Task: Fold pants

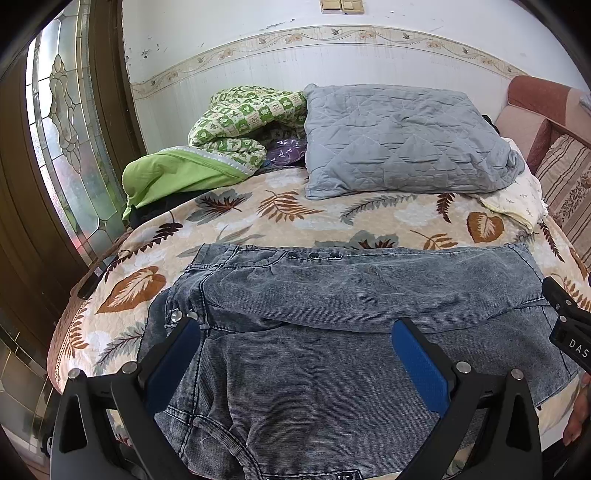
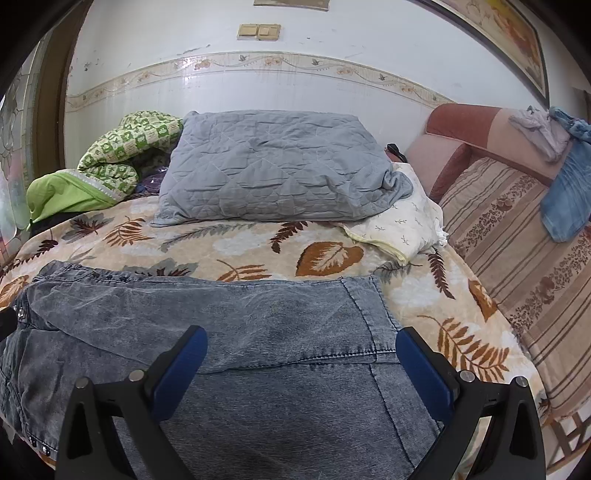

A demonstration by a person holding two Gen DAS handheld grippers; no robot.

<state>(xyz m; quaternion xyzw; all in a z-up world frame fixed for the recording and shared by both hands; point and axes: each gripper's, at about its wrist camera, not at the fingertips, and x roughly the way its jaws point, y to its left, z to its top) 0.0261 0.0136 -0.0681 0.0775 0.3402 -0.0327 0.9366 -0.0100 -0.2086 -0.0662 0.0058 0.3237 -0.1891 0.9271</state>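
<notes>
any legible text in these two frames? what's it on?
"DAS": white letters on the black body of the right gripper, cut off at the left wrist view's right edge, so probably incomplete.
Nothing else is readable: no print shows on the grey-blue denim pants, and the beige wall switches carry none.

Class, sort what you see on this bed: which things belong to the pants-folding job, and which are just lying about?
Belongs to the job:
denim pants
left hand-held gripper, open
right hand-held gripper, open

Just lying about:
grey quilted pillow
green patterned quilt
white cloth
blue garment on the sofa
leaf-print bedspread
</notes>
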